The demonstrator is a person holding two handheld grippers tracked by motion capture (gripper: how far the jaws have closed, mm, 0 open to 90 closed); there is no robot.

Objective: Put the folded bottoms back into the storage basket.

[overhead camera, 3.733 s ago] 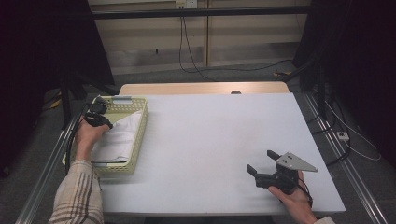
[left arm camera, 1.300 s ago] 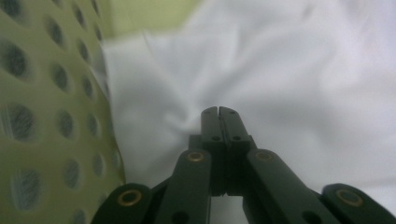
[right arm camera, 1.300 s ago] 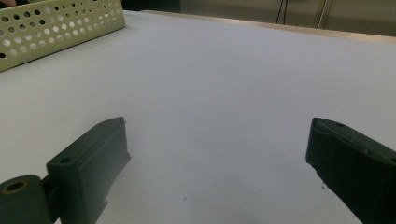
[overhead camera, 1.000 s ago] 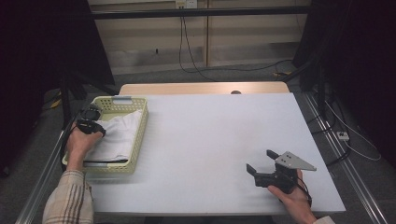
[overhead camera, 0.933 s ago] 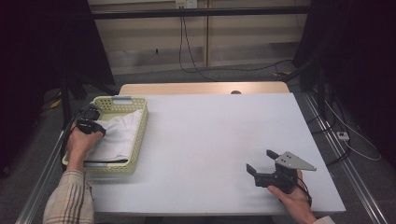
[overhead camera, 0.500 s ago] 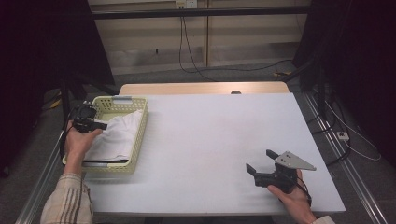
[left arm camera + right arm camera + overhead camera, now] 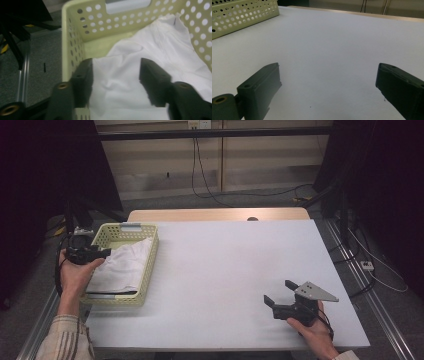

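The white cloth (image 7: 122,267) lies loosely folded in the pale yellow basket (image 7: 148,270), which sits on my bench (image 7: 235,275) at about nine o'clock from its middle. I read the cloth as just set down there: it fills most of the basket floor, rumpled, one edge riding up the perforated wall at the far corner.

My left tool (image 7: 116,82) hangs just above the cloth at the basket's near-left corner. Its jaws have just been opening, and nothing is pinched between them; the fabric lies below the pads, apart from them. In the high view the same tool (image 7: 95,253) sits over the basket's left rim.

My right tool (image 7: 280,295) rests low over bare bench at roughly five o'clock, well apart from the basket, jaws spread wide and empty (image 7: 327,82). I judge it is parked there to stay out of the way.

Nothing else stands on the bench. The basket's left wall is close beside the left tool's jaw, the one thing I could snag.
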